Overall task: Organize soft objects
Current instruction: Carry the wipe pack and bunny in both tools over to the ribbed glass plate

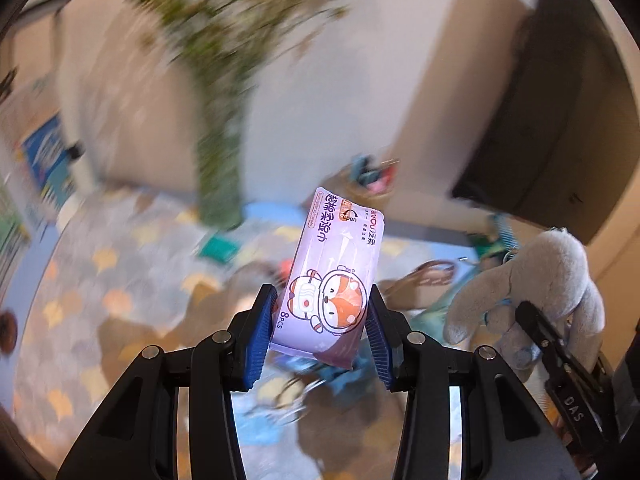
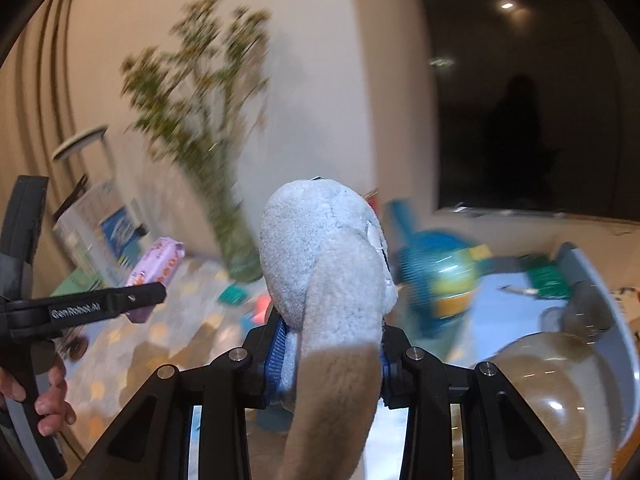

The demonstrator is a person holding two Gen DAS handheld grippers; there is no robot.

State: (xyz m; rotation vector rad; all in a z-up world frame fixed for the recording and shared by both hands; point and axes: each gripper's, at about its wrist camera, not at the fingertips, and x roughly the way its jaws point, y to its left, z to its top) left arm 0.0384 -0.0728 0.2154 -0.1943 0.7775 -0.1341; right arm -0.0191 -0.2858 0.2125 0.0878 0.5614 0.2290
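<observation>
My left gripper [image 1: 322, 316] is shut on a purple pack of wet wipes [image 1: 334, 276] with a cartoon fox, held up in the air above the patterned table. The pack also shows in the right wrist view [image 2: 158, 266], gripped by the left gripper [image 2: 150, 294] at the left. My right gripper [image 2: 330, 340] is shut on a grey plush toy [image 2: 328, 256], which fills the middle of that view. The same plush [image 1: 536, 292] shows at the right of the left wrist view, held by the right gripper [image 1: 532, 320]. Both views are blurred by motion.
A vase with green branches [image 2: 236, 248] stands at the back of the patterned table [image 1: 120, 280]. A blue-green globe-like toy [image 2: 444, 276], a clear dome [image 2: 560, 392], a teal pad [image 1: 220, 248] and other blurred items lie on the table. A dark screen [image 2: 520, 100] is at the right.
</observation>
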